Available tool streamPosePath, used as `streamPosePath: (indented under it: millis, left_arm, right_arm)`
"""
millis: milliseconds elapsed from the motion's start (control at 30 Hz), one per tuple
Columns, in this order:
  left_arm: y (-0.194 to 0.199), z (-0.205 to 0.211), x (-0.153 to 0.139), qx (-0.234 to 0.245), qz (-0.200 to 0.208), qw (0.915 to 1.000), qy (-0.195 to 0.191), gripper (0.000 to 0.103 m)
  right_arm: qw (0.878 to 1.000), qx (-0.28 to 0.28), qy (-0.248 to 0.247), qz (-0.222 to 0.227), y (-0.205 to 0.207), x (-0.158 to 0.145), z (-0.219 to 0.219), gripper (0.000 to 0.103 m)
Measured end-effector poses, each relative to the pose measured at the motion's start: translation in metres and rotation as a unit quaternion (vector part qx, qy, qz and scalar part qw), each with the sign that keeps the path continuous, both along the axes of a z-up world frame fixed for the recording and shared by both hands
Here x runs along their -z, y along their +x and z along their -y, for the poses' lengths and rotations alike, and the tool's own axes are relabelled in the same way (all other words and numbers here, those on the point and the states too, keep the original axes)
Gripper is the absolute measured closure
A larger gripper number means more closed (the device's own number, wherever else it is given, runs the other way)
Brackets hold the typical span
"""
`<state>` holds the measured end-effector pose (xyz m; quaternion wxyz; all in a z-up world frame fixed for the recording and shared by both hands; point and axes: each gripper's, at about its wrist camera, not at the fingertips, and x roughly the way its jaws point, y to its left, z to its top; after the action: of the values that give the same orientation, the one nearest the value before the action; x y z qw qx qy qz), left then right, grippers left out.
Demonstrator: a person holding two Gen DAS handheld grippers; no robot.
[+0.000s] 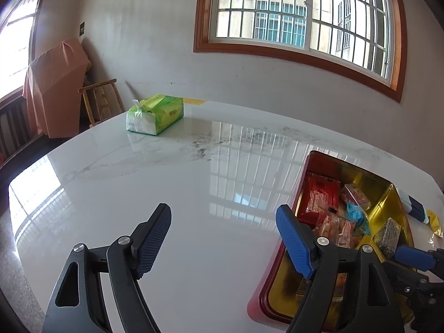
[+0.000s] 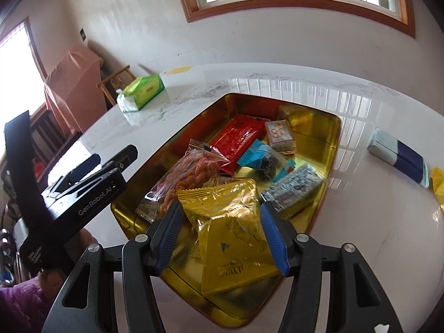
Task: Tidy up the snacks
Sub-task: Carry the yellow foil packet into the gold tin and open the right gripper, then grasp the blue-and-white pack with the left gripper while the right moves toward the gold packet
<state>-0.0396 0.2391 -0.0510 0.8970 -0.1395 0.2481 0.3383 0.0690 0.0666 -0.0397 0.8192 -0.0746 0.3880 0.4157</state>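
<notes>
A gold-lined tin (image 2: 327,149) with red outer walls sits on the white marble table and holds several snacks: a red packet (image 2: 238,138), a clear bag of orange twists (image 2: 191,172), a blue packet (image 2: 260,158) and a grey bar (image 2: 294,186). My right gripper (image 2: 220,216) hangs over the tin's near end, shut on a crumpled yellow packet (image 2: 230,222). My left gripper (image 1: 224,211) stands open over bare table left of the tin (image 1: 313,158), with nothing between its fingers. It also shows in the right wrist view as the left gripper (image 2: 111,155), held by a hand.
A blue-and-white packet (image 2: 399,158) and a yellow wrapper (image 2: 438,183) lie on the table right of the tin. A green tissue pack (image 1: 155,113) sits at the far left corner. Beyond the table edge stand a wooden chair (image 1: 100,102) and a cloth-covered object (image 1: 55,88).
</notes>
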Motion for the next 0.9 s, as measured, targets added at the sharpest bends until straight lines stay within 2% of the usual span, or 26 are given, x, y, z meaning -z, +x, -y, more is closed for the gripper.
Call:
streamPosePath:
  millis: [133,167,200,300,467,533,667,833,900]
  left_arm:
    - [0.0,0.0,0.001,0.0,-0.001,1.0,0.0,0.024]
    - [0.0,0.0,0.001,0.0,-0.001,1.0,0.0,0.023]
    - [0.001,0.0,0.001,0.0,-0.001,1.0,0.0,0.023]
    - [0.001,-0.001,0.001,-0.002,-0.003,1.0,0.0,0.023]
    - [0.001,-0.002,0.003,-0.007,-0.007,0.9999,0.0,0.023]
    - [0.001,-0.003,0.003,-0.01,-0.009,0.9999,0.0,0.023]
    - [0.002,-0.005,0.004,-0.016,-0.017,0.9997,-0.002,0.023]
    - [0.005,-0.007,0.006,-0.023,-0.027,0.9994,-0.002,0.023]
    - [0.007,-0.004,0.005,-0.033,-0.042,0.9985,0.012,0.023]
  right_arm:
    - [0.999,0.017,0.036,0.005,-0.002,-0.003,0.034,0.048]
    - [0.999,0.028,0.038,0.017,-0.004,-0.006,0.046,0.04]
    - [0.998,0.045,0.03,0.029,-0.004,-0.009,0.055,0.04]
    - [0.994,0.076,0.071,0.019,0.004,-0.018,0.101,0.038]
    - [0.984,0.172,0.047,0.029,0.026,-0.016,0.174,0.037]
    - [0.974,0.222,0.032,0.019,0.04,-0.007,0.212,0.037]
    - [0.958,0.287,0.019,0.001,0.058,0.009,0.271,0.037]
    - [0.947,0.322,-0.004,0.003,0.063,0.022,0.31,0.037]
    - [0.946,0.324,-0.005,-0.004,0.067,0.028,0.32,0.037]
